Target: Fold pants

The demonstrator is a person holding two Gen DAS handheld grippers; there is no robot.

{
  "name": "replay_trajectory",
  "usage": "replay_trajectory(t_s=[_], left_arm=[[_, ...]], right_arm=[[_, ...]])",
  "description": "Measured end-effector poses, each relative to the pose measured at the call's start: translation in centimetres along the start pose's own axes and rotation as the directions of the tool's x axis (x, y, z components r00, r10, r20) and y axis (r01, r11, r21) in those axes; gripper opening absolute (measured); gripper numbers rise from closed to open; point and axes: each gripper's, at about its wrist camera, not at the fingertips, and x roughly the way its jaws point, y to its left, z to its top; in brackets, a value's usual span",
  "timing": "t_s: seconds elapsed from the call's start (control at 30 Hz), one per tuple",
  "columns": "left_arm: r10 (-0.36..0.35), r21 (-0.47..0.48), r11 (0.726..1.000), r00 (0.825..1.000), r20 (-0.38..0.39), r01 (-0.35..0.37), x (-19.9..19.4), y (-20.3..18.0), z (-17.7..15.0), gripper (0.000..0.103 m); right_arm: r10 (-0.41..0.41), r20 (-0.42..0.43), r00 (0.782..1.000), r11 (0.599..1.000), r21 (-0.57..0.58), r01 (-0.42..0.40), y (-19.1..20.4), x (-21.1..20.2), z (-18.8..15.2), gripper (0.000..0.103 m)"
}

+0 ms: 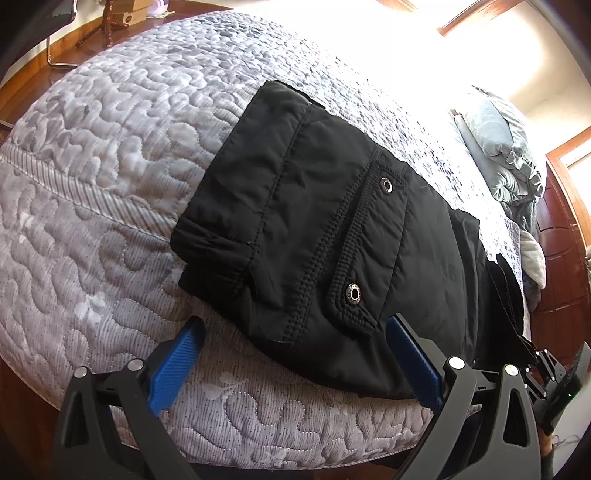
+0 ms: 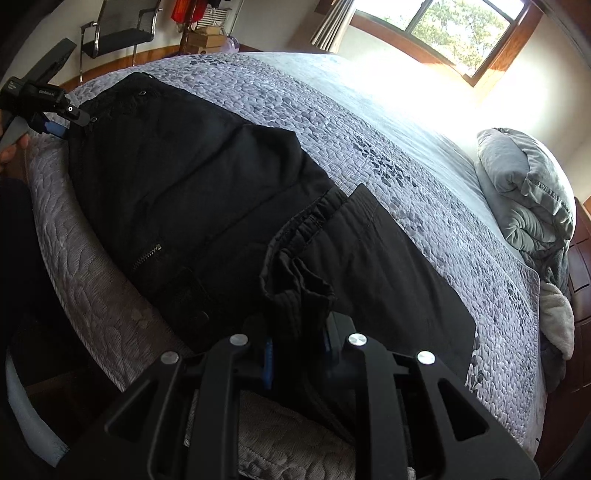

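Black padded pants lie folded lengthwise on a grey quilted bed, with a snap-button pocket flap near the edge. My left gripper is open, its blue pads either side of the pants' leg end, holding nothing. In the right wrist view the pants stretch across the bed, and my right gripper is shut on the bunched elastic waistband. The left gripper shows at the far leg end. The right gripper shows at the left wrist view's right edge.
A grey folded duvet and pillow lie at the head of the bed. A black chair and boxes stand on the wooden floor beyond the foot. A window is on the far wall.
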Motion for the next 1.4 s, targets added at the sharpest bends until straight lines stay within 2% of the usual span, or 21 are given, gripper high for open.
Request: replay_trajectory(t_s=[0.27, 0.37, 0.5, 0.67, 0.7, 0.8, 0.87, 0.97, 1.03, 1.13, 1.2, 1.27, 1.33, 1.4], left_arm=[[0.012, -0.004, 1.0, 1.0, -0.009, -0.012, 0.5, -0.1, 0.0, 0.099], [0.016, -0.006, 1.0, 1.0, -0.011, -0.017, 0.7, -0.1, 0.1, 0.099], [0.022, -0.01, 1.0, 1.0, -0.011, -0.022, 0.8, -0.5, 0.1, 0.099], [-0.001, -0.023, 1.0, 1.0, -0.017, 0.0, 0.6, -0.8, 0.1, 0.099], [-0.004, -0.022, 1.0, 1.0, -0.017, 0.003, 0.5, -0.8, 0.1, 0.099], [-0.012, -0.018, 1.0, 1.0, -0.009, 0.012, 0.2, -1.3, -0.1, 0.099], [-0.021, -0.019, 1.0, 1.0, -0.004, 0.021, 0.0, -1.5, -0.2, 0.099], [-0.035, -0.021, 0.999, 0.999, 0.006, 0.035, -0.3, -1.7, -0.4, 0.099], [-0.039, -0.029, 0.999, 0.999, 0.012, 0.04, -0.4, -1.6, -0.5, 0.099], [-0.03, -0.037, 0.999, 0.999, 0.013, 0.03, -0.5, -1.5, -0.8, 0.099], [-0.029, -0.044, 0.999, 1.0, 0.007, 0.029, -0.3, -1.4, -1.0, 0.099], [-0.014, -0.049, 0.999, 1.0, -0.001, 0.014, 0.1, -1.3, -1.2, 0.099], [-0.014, -0.059, 0.998, 1.0, -0.006, 0.014, 0.5, -1.2, -1.5, 0.099], [-0.004, -0.061, 0.998, 1.0, -0.004, 0.004, 0.7, -1.3, -1.6, 0.099]], right_arm=[[0.034, -0.083, 0.996, 0.999, -0.003, -0.035, 1.1, 2.3, 0.2, 0.019], [0.041, -0.107, 0.993, 0.999, -0.018, -0.043, 1.5, 3.0, 0.4, 0.023], [0.05, -0.125, 0.991, 0.998, -0.032, -0.054, 1.9, 3.4, 0.6, 0.034], [0.046, -0.133, 0.99, 0.998, -0.04, -0.051, 2.3, 2.7, 0.9, 0.043], [0.047, -0.129, 0.99, 0.998, -0.039, -0.052, 2.5, 2.2, 1.0, 0.046], [0.065, -0.102, 0.993, 0.997, -0.037, -0.069, 2.8, 0.4, 1.3, 0.067], [0.093, -0.08, 0.992, 0.994, -0.042, -0.097, 3.1, -1.3, 1.5, 0.071], [0.173, -0.021, 0.985, 0.985, 0.001, -0.173, 2.1, -3.9, 2.2, 0.071], [0.214, 0.026, 0.977, 0.973, 0.085, -0.215, -0.2, -5.2, 2.8, 0.065], [0.202, 0.075, 0.977, 0.954, 0.21, -0.213, -4.4, -5.6, 3.3, 0.062], [0.153, 0.036, 0.988, 0.948, 0.276, -0.157, -6.3, -4.3, 3.1, 0.062], [0.128, -0.044, 0.991, 0.948, 0.299, -0.109, -7.1, -1.8, 2.8, 0.059], [0.134, -0.118, 0.984, 0.956, 0.278, -0.097, -6.1, 0.5, 2.3, 0.052], [0.175, -0.166, 0.97, 0.959, 0.251, -0.13, -4.4, 1.7, 1.6, 0.051]])
